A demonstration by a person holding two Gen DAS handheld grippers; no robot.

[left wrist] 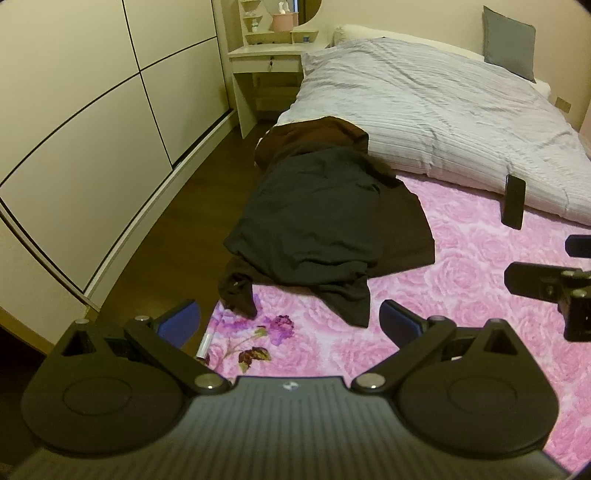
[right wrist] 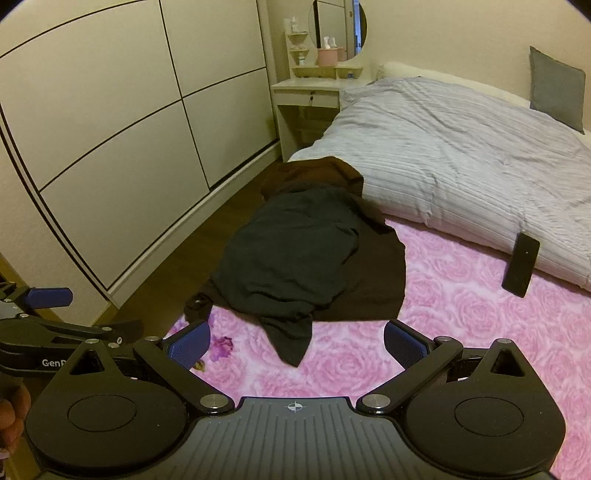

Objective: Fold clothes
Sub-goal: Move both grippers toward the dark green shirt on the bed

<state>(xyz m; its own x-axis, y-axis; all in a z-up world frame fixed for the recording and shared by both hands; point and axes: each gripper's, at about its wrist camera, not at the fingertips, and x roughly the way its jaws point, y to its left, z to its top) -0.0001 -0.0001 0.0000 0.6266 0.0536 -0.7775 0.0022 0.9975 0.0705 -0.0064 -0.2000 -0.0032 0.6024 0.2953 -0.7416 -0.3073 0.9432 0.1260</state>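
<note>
Clothes lay ahead of both sets of jaws, untouched by either. We held the left gripper (left wrist: 290, 325) with its jaws spread wide and empty above the pink rose-patterned bedspread (left wrist: 461, 295), the blue pads (left wrist: 397, 321) flanking bare fabric. In its view, the dark garment (left wrist: 314, 229) sat at twelve o'clock, its lowest corner just short of the gap between the pads, and one limp end drooped over the bed's edge at about eleven o'clock. A small silvery cylinder (left wrist: 205, 345) lay on the bedspread beside the left pad; we could not tell what it was.

We held the right gripper (right wrist: 295, 343) the same way, jaws wide with nothing between them, and the garment's pointed lower tail reached down toward that gap at twelve o'clock. The dark garment (right wrist: 291, 254) lay crumpled on top of a flatter brown cloth (right wrist: 373, 280), which spread out toward one o'clock. Further up, more brown fabric bunched against the near corner of the pale striped duvet (right wrist: 461, 158).

A black phone (right wrist: 521, 264) leaned against the duvet's edge at two o'clock in the right wrist view. Beyond, at eleven o'clock, white wardrobe doors (right wrist: 129, 129) lined the wooden floor (right wrist: 177, 273), with a small dressing table (right wrist: 310, 96) and round mirror (right wrist: 338, 27) at twelve. A grey cushion (right wrist: 557, 92) stood against the wall at one o'clock.
</note>
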